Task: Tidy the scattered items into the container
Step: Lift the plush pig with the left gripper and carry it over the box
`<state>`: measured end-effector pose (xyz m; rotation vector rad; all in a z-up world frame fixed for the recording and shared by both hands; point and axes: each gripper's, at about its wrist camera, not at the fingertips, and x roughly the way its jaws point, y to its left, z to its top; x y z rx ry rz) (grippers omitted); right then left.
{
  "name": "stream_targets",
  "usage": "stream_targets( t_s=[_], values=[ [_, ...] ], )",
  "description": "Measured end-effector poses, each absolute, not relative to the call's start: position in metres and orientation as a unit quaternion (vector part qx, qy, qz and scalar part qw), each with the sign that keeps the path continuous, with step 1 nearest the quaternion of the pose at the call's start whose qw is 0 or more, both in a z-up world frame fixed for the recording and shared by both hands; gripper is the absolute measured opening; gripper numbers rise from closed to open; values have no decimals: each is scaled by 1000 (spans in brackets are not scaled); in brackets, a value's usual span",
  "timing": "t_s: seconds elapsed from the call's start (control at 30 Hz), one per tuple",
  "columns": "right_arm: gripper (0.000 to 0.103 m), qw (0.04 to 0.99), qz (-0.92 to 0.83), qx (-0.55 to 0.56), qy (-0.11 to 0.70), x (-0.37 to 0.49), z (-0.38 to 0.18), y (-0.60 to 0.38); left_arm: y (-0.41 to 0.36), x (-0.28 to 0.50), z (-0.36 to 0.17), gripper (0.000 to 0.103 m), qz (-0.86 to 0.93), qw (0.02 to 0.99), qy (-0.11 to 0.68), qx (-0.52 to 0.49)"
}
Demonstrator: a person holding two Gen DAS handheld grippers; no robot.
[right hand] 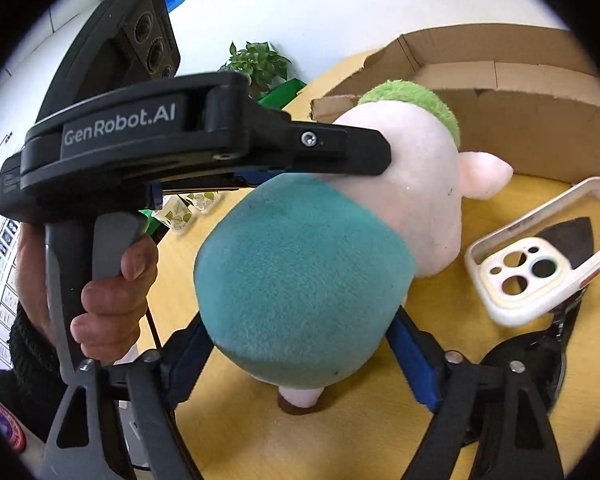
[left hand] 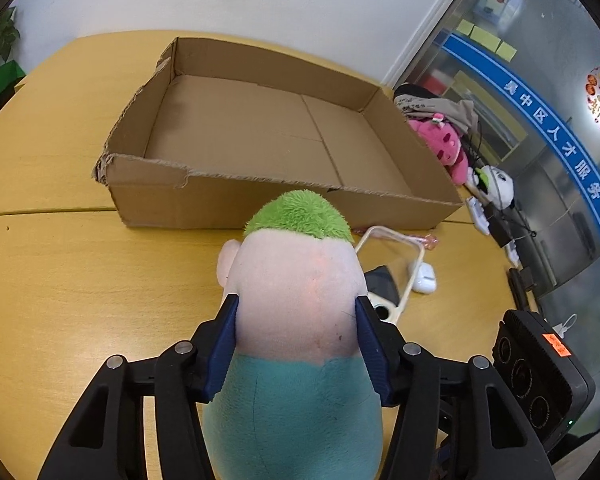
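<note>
A plush doll (left hand: 296, 292) with green hair, a pale pink head and a teal body sits between the fingers of my left gripper (left hand: 298, 308), which is shut on its head. The doll is held just in front of an empty cardboard box (left hand: 260, 128). In the right wrist view the doll (right hand: 320, 240) fills the middle, with the left gripper clamped on it from the left. My right gripper (right hand: 304, 344) stands around the doll's teal lower body; whether its blue pads press on it I cannot tell. The box's wall (right hand: 520, 128) is behind.
A pale phone case (right hand: 540, 256) lies over a dark flat item on the yellow table, right of the doll. A white earbud case (left hand: 424, 276) lies near it. A pink plush (left hand: 444, 144), a white plush and cables are at the far right edge.
</note>
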<state>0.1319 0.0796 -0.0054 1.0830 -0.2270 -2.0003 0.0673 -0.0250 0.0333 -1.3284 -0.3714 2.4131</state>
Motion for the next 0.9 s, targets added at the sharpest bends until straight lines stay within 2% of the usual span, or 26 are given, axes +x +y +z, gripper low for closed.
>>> stream_targets(
  t_s=[0.17, 0.4, 0.9],
  values=[
    [76, 413, -816, 399, -73, 135, 21, 87, -23, 69, 62, 58, 865, 204, -138, -438],
    [75, 405, -839, 360, -40, 127, 75, 95, -24, 52, 114, 58, 879, 232, -138, -393],
    [75, 400, -864, 306, 22, 47, 171, 61, -47, -19, 201, 58, 907, 243, -110, -326]
  ],
)
